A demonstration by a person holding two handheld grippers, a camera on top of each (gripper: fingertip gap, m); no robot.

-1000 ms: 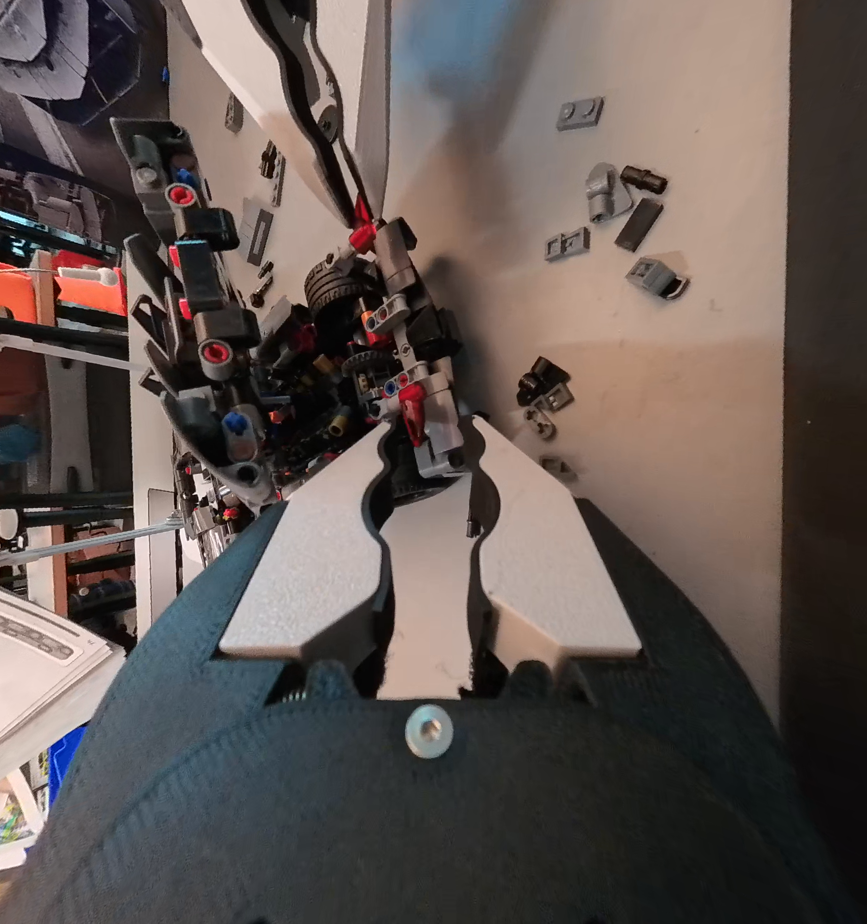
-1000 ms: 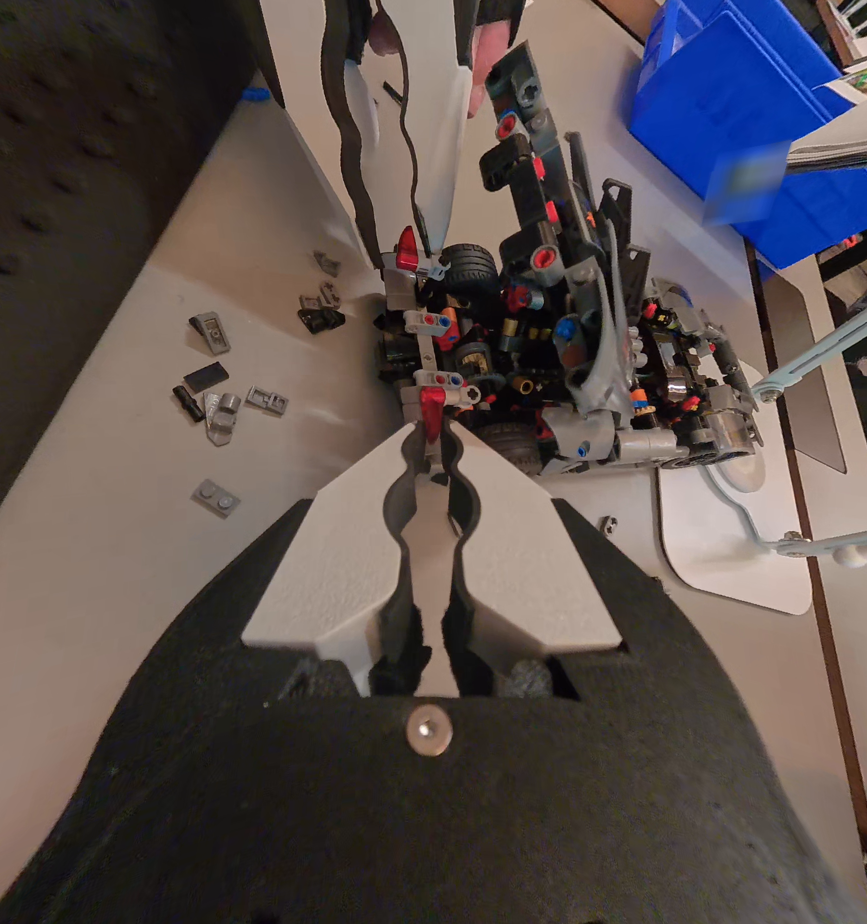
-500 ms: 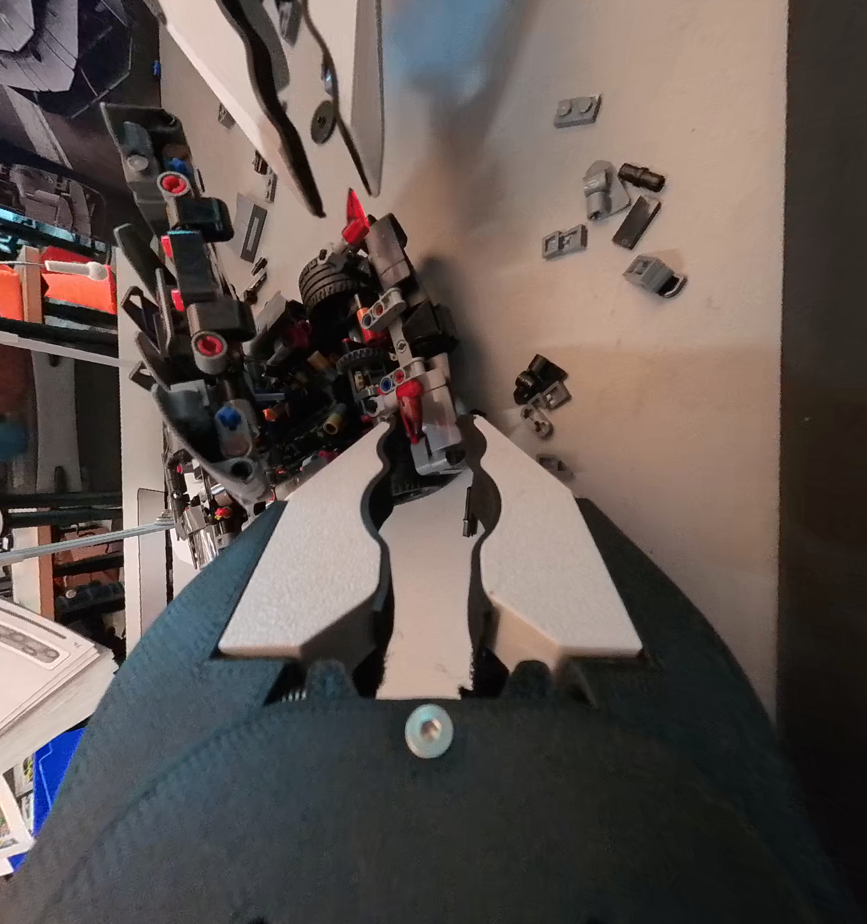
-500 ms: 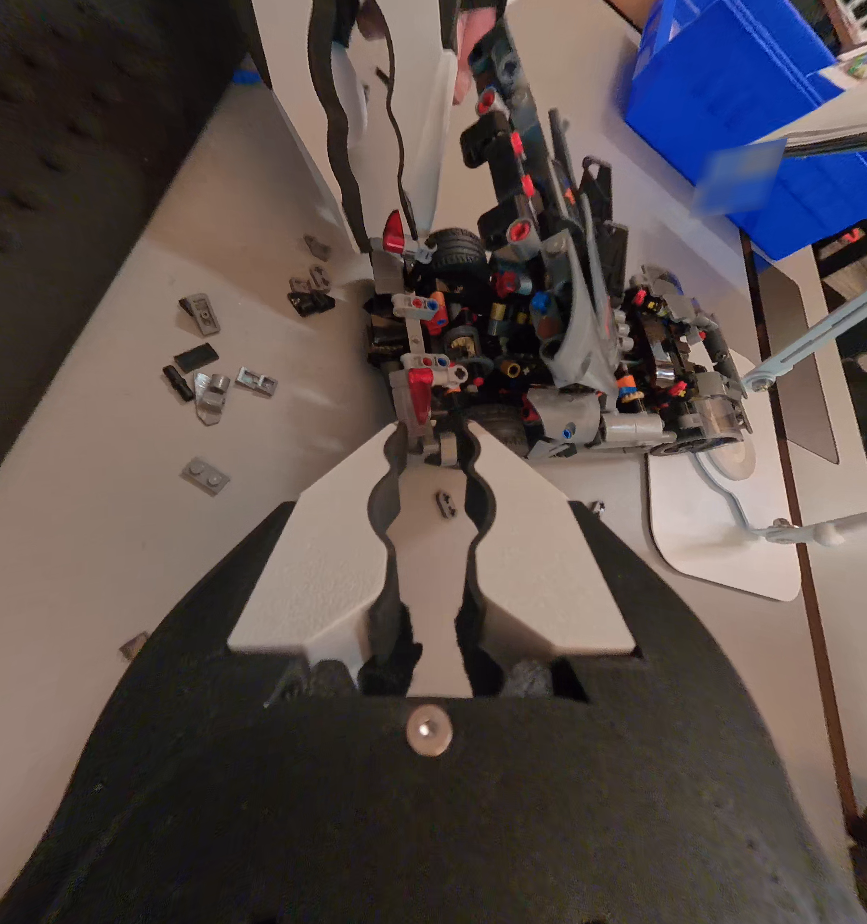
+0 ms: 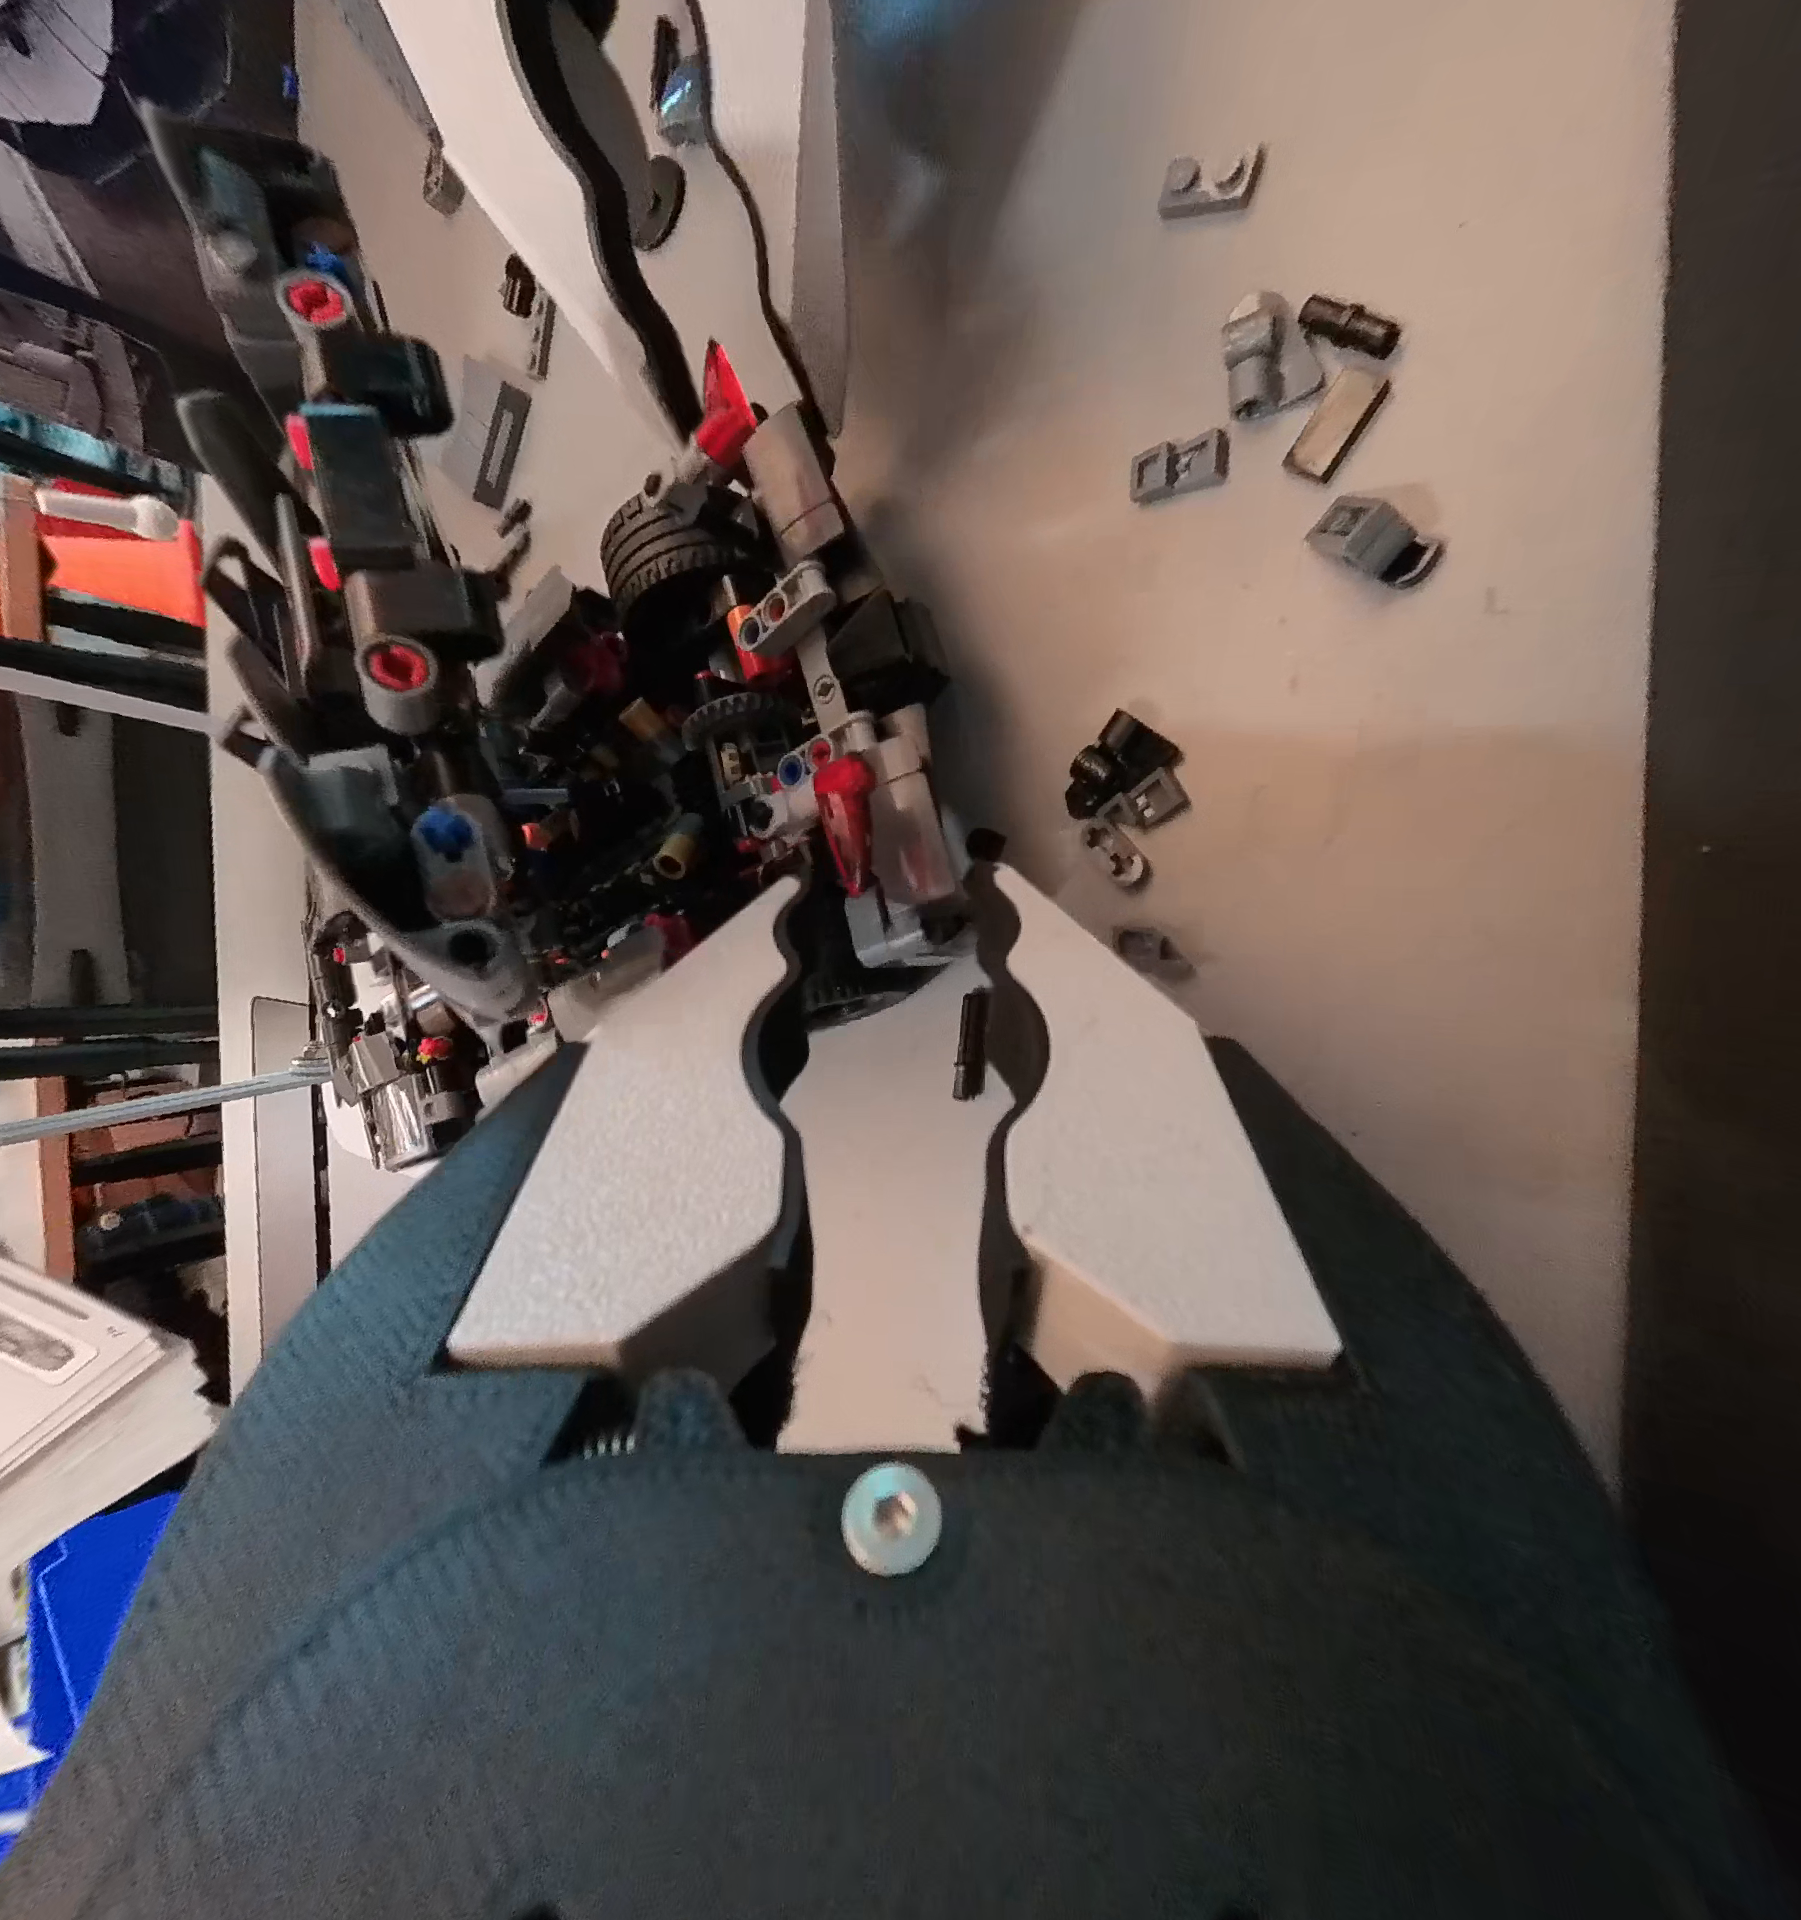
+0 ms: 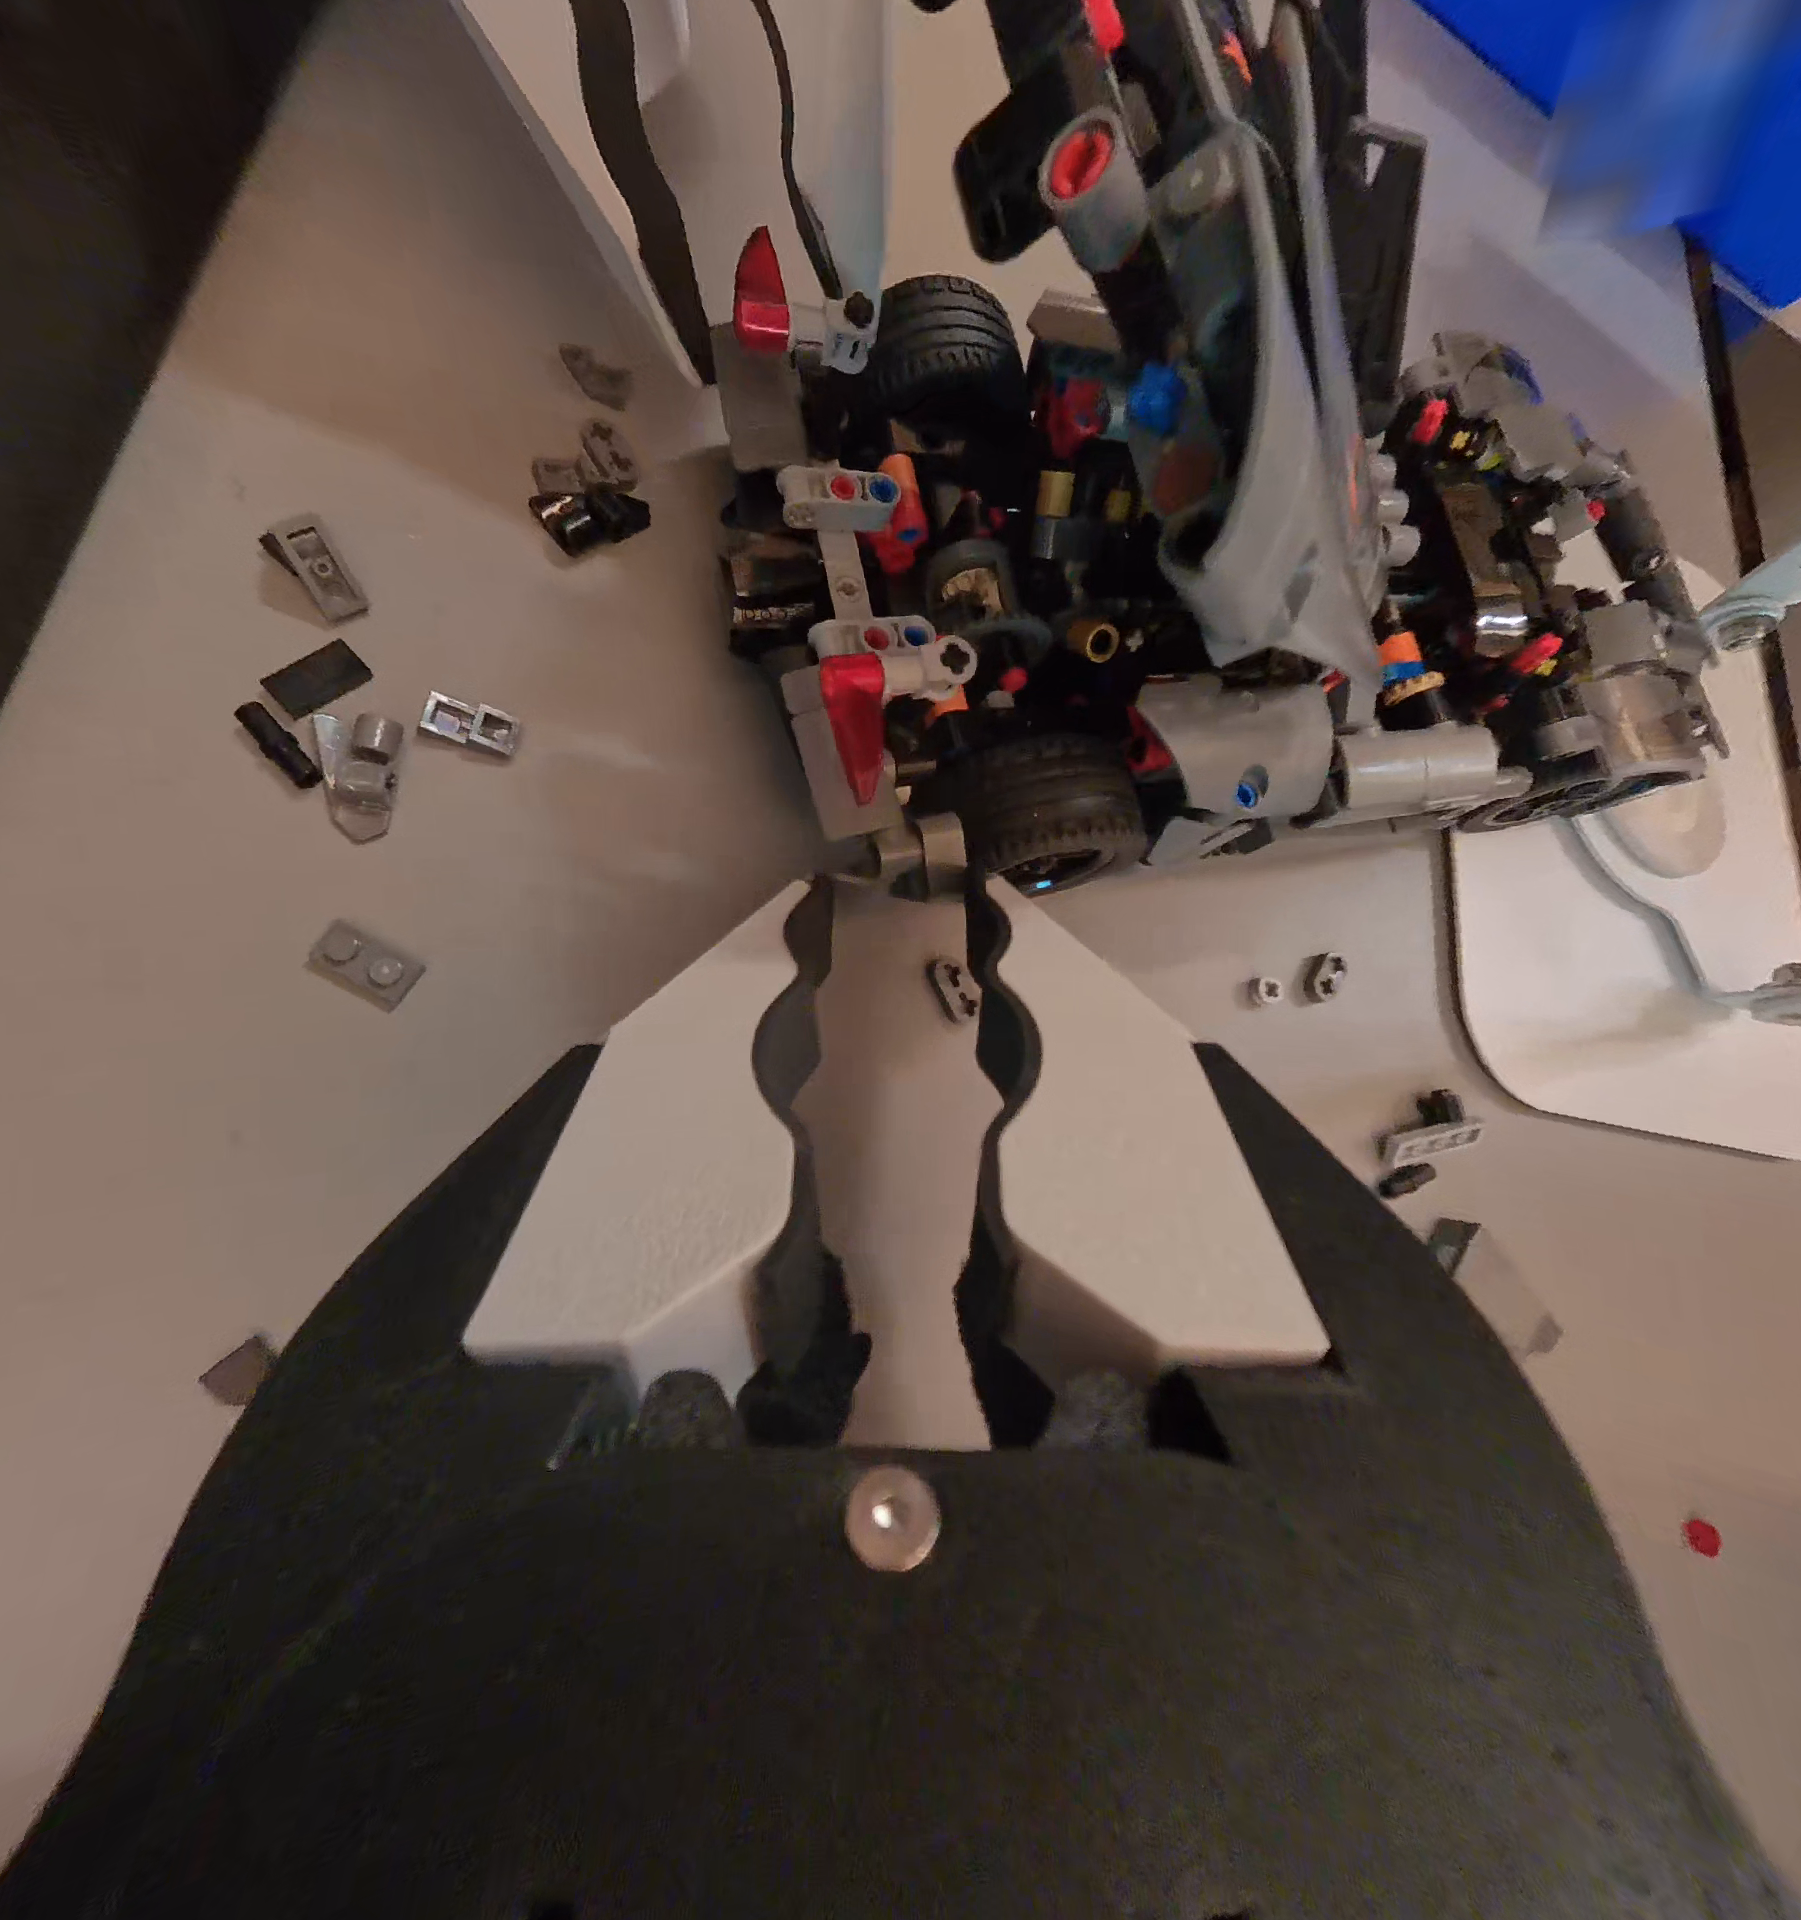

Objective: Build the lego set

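The partly built lego car [image 5: 563, 727] lies on the pale table [image 5: 1291, 935]. My left gripper [image 5: 896, 883] is shut on the car's grey rear corner block [image 5: 906, 920], next to a red piece [image 5: 844, 821]. A black pin [image 5: 969, 1044] lies on the table between its fingers. My right gripper [image 6: 911, 899] is open, with its tips just short of the car's [image 6: 1135, 582] other rear corner [image 6: 906, 842]. A small grey piece [image 6: 953, 987] lies on the table between its fingers. The left gripper's fingers [image 6: 844, 156] show at the top of the right wrist view.
Several loose grey and black pieces [image 6: 356, 717] lie to the left of the car, and they also show in the left wrist view [image 5: 1280, 364]. More bits [image 6: 1426, 1143] lie at the right. A white stand base [image 6: 1602, 987] and a blue bin [image 6: 1706, 156] are beyond the car. My hands' fingertips stand some 10 cm from each other.
My right gripper has opened, let go of the car's rear corner and drawn back a little. My left gripper has kept its hold on the other corner.
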